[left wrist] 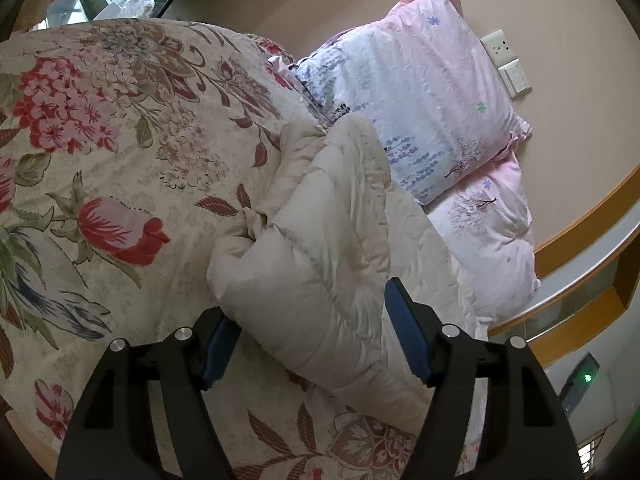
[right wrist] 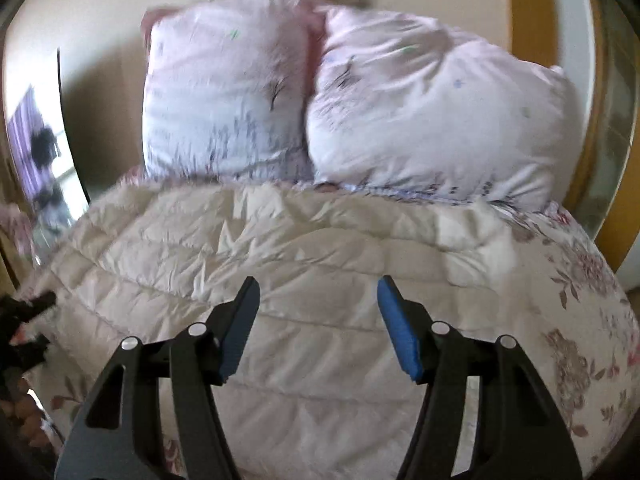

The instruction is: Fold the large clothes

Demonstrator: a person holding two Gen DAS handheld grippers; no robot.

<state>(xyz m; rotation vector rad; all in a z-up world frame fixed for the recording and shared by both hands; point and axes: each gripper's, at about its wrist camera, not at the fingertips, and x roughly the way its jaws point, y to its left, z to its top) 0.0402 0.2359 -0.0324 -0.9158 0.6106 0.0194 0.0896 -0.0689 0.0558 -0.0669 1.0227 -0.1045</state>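
A cream quilted puffer coat lies bunched on a floral bedspread. My left gripper is open, its blue-padded jaws on either side of a puffy fold of the coat, not closed on it. In the right wrist view the coat is spread wide across the bed. My right gripper is open and empty just above the coat's middle. At the far left edge of that view the other gripper shows as a dark blurred shape by the coat's edge.
Two pink and white pillows lean against the beige wall at the head of the bed. Wall sockets sit beside them. A wooden and white bed frame runs along the right. The floral bedspread slopes off right.
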